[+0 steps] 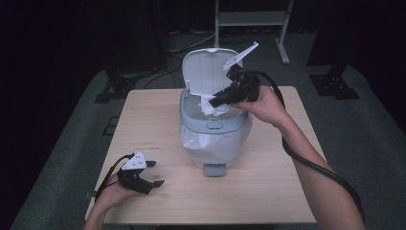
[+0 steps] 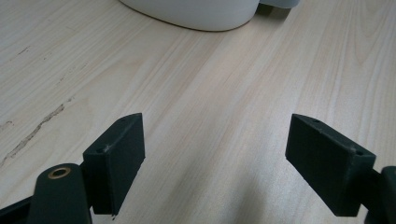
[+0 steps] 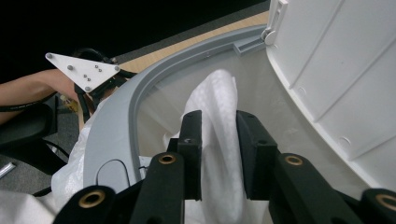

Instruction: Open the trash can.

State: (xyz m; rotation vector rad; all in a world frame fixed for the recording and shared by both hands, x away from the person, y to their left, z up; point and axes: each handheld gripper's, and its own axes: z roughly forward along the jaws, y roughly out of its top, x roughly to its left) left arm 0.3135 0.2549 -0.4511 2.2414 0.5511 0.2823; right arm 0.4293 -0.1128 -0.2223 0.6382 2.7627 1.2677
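A small grey bin (image 1: 215,129) stands at the middle of the tabletop (image 1: 268,191), a little nearer the far edge, with its white lid (image 1: 210,67) tipped up and back at the far side and a white liner bag (image 1: 196,139) spilling over its rim and down its left flank. A grey pedal (image 1: 214,169) juts from the bin's base toward the near edge. The raised lid stands just beside the right tool (image 1: 225,98) on its far side, and the bin's grey rim (image 3: 135,107) curves close beneath it. The right tool hangs over the open mouth of the bin with its jaws clenched on a wad of white tissue (image 3: 219,126), which is pinched between the two black pads and sits above the liner inside the rim. The left tool (image 1: 152,173) rests near the near-left corner of the tabletop, well apart from the bin, its jaws spread wide and released, with bare wood between them.
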